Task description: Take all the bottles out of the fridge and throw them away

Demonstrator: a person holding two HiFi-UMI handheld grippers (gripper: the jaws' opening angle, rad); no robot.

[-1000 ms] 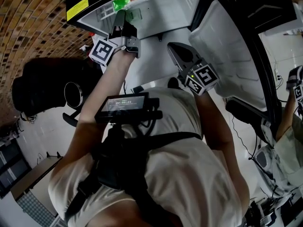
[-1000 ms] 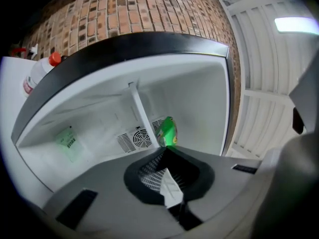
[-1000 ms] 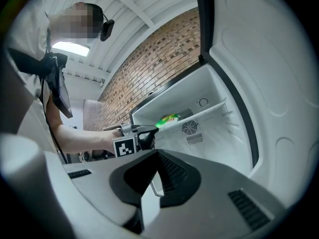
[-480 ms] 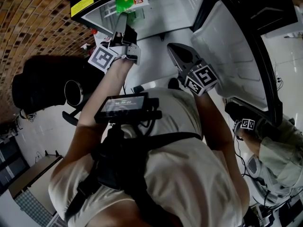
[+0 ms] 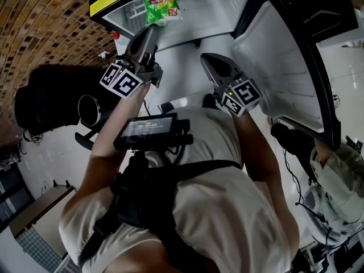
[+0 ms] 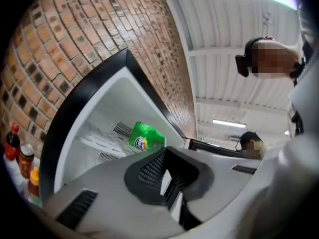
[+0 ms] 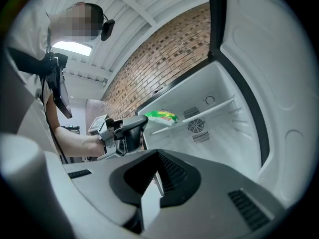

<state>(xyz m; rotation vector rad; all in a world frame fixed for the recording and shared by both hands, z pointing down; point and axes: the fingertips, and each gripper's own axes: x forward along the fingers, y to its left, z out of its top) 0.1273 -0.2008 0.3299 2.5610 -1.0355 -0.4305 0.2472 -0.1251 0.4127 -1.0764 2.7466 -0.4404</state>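
While both my tongs are closed, gripping nothing | left tongs (image 5: 149, 34) upper left of head view, tips near green bag (image 5: 161, 7) on fridge (image 5: 207, 13) shelf (image 7: 209, 108) | right tongs (image 5: 209, 60) centre, farther from bag | bottles (image 6: 25, 158) lower left of left gripper view, outside fridge wall

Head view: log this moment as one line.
left gripper: shut, empty | right gripper: shut, empty | fridge: open | green snack bag: on shelf
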